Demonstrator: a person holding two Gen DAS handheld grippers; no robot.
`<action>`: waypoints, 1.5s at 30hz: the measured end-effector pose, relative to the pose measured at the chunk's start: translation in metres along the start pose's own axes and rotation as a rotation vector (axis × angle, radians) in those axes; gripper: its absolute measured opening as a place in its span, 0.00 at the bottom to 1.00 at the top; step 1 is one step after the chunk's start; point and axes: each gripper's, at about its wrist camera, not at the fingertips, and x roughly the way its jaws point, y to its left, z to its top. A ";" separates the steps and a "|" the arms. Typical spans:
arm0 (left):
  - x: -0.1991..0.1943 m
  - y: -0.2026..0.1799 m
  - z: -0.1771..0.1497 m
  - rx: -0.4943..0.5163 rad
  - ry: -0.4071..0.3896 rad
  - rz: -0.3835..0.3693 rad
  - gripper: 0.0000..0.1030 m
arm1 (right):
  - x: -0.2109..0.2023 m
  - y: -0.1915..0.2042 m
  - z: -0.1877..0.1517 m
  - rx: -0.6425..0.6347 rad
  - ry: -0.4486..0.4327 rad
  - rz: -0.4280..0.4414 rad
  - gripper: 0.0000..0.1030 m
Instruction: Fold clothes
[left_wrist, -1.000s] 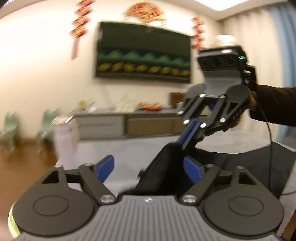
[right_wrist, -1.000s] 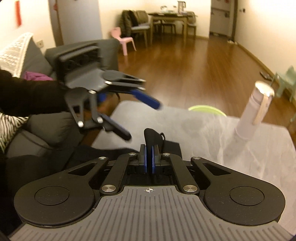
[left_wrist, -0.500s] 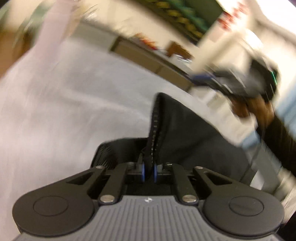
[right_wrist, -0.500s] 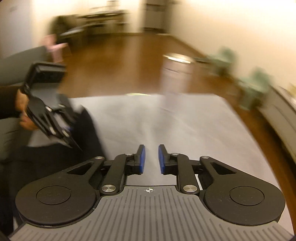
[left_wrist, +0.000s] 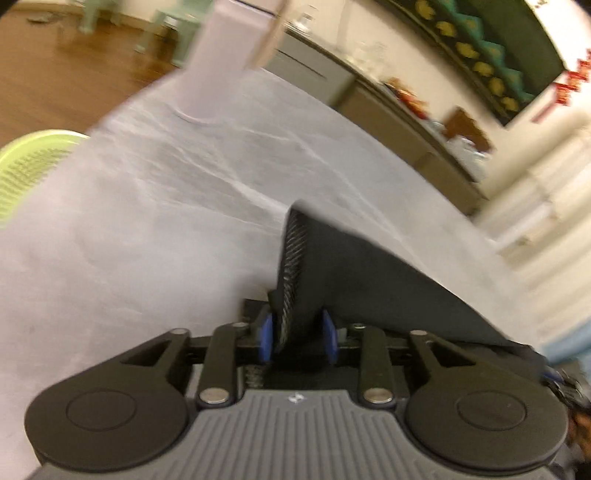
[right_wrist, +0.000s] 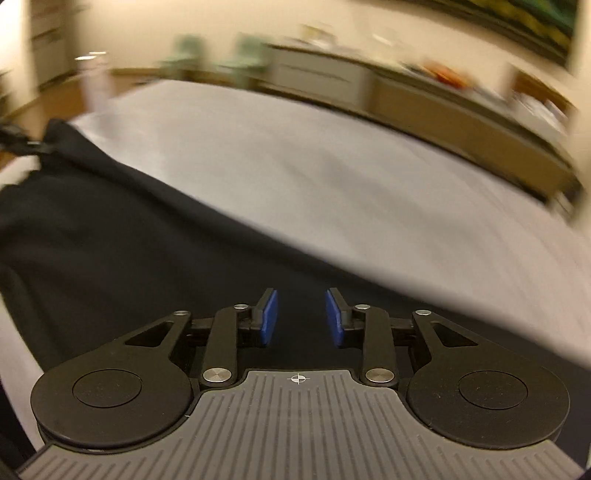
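Note:
A black garment (left_wrist: 369, 280) lies on the grey-white table (left_wrist: 147, 221). My left gripper (left_wrist: 298, 338) is shut on a ribbed edge of the black garment and holds it up off the table; the cloth stretches away to the right. In the right wrist view the same black garment (right_wrist: 129, 229) spreads across the table (right_wrist: 332, 177) from the left. My right gripper (right_wrist: 301, 317) hangs just above it, open and empty. The left gripper shows there only as a dark blur at the far left.
A pale lilac bottle (left_wrist: 225, 59) stands at the table's far left corner; it also shows in the right wrist view (right_wrist: 92, 85). A lime-green basket (left_wrist: 29, 162) sits beyond the left edge. A long sideboard (right_wrist: 406, 96) runs behind the table.
My right gripper let go of the garment, opened and swung down over the cloth. My left gripper closed on the garment's edge and pulled it leftward, stretching it.

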 end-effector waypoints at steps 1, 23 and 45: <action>-0.007 0.000 -0.001 -0.011 -0.022 0.018 0.45 | -0.004 -0.020 -0.015 0.042 0.014 -0.048 0.34; -0.111 -0.108 -0.182 0.153 -0.089 0.056 0.66 | -0.120 -0.233 -0.202 0.745 -0.062 -0.335 0.50; -0.115 -0.085 -0.235 -0.147 -0.174 0.060 0.74 | -0.096 -0.237 -0.214 0.802 -0.183 -0.215 0.00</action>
